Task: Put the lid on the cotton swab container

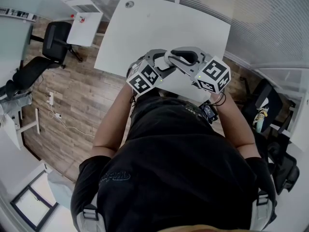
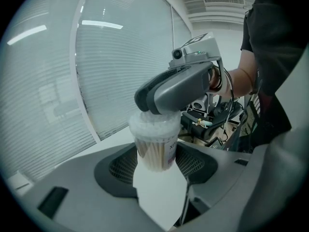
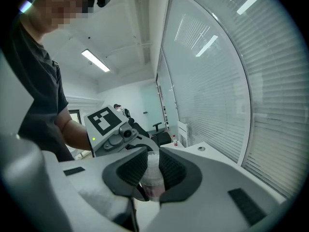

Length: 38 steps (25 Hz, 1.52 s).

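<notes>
While left gripper (image 2: 155, 167) clamps the cotton swab container (image 2: 154, 152), right gripper (image 3: 152, 172) squeezes the lid (image 2: 153, 127) — lid sits atop that container.

The right gripper (image 2: 150, 100) partly hides the lid (image 2: 155, 128); the cotton swab container (image 2: 154, 153) has illegible print.

A person in a black shirt (image 1: 178, 168) is standing at a white table (image 1: 159, 28) and holding two grippers close together over its near edge. The right gripper (image 1: 186, 57) is sitting at 3 o'clock of the left gripper (image 1: 155, 62), their marker cubes facing upward. A black office chair (image 1: 55, 40) is standing at 10 o'clock on the wooden floor (image 1: 87, 100), and a white cable (image 1: 63, 122) is trailing at 9 o'clock.
</notes>
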### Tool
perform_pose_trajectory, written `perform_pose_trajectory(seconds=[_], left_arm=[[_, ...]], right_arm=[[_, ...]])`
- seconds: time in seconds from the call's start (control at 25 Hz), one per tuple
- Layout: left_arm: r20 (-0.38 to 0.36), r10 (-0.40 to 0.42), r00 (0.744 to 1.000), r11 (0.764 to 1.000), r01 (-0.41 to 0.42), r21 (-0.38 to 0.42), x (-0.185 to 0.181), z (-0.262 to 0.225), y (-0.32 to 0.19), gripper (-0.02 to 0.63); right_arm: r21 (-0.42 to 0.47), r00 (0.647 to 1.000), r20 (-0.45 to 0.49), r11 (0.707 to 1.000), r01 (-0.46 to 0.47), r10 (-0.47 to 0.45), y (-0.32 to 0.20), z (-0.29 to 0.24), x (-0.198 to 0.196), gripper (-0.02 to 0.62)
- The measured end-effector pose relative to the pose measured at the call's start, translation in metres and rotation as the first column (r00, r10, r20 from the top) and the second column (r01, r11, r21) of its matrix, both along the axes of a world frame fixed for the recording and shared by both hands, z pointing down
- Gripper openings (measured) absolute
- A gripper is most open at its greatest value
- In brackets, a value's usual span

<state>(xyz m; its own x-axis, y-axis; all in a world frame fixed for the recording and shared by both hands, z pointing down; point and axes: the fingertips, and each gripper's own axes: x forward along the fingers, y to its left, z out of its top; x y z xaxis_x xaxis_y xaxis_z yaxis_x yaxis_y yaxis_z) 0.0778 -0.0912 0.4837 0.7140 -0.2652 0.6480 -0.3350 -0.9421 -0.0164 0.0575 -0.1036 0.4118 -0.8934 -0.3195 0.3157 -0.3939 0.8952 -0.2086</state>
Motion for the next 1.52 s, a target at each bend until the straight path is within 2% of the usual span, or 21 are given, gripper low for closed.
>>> perform_pose_trajectory(seconds=[0.36, 0.64, 0.92, 1.24, 1.52], left_arm=[[0.037, 0.008, 0.999, 1.0, -0.008, -0.022, -0.003, 0.006, 0.0, 0.256], [0.041, 0.007, 0.999, 1.0, -0.006, -0.028, -0.001, 0.007, 0.002, 0.257], [-0.013, -0.016, 1.0, 0.999, 0.015, -0.05, 0.001, 0.002, 0.0, 0.259], [0.0, -0.024, 1.0, 0.998, 0.024, -0.052, 0.0, 0.008, 0.003, 0.259], [-0.017, -0.052, 0.999, 0.998, 0.051, -0.035, -0.005, 0.005, 0.005, 0.259]], right_arm=[[0.067, 0.998, -0.06, 0.997, 0.028, -0.024, 0.003, 0.005, -0.008, 0.083], [0.057, 0.998, -0.054, 0.998, 0.024, -0.021, 0.004, 0.006, -0.006, 0.083], [0.029, 0.999, 0.021, 0.999, -0.026, 0.025, -0.002, -0.001, 0.0, 0.083], [0.022, 0.997, 0.055, 0.998, -0.058, 0.057, -0.002, -0.004, 0.006, 0.083], [0.017, 0.988, 0.077, 0.99, -0.137, 0.135, -0.002, 0.003, 0.02, 0.053]])
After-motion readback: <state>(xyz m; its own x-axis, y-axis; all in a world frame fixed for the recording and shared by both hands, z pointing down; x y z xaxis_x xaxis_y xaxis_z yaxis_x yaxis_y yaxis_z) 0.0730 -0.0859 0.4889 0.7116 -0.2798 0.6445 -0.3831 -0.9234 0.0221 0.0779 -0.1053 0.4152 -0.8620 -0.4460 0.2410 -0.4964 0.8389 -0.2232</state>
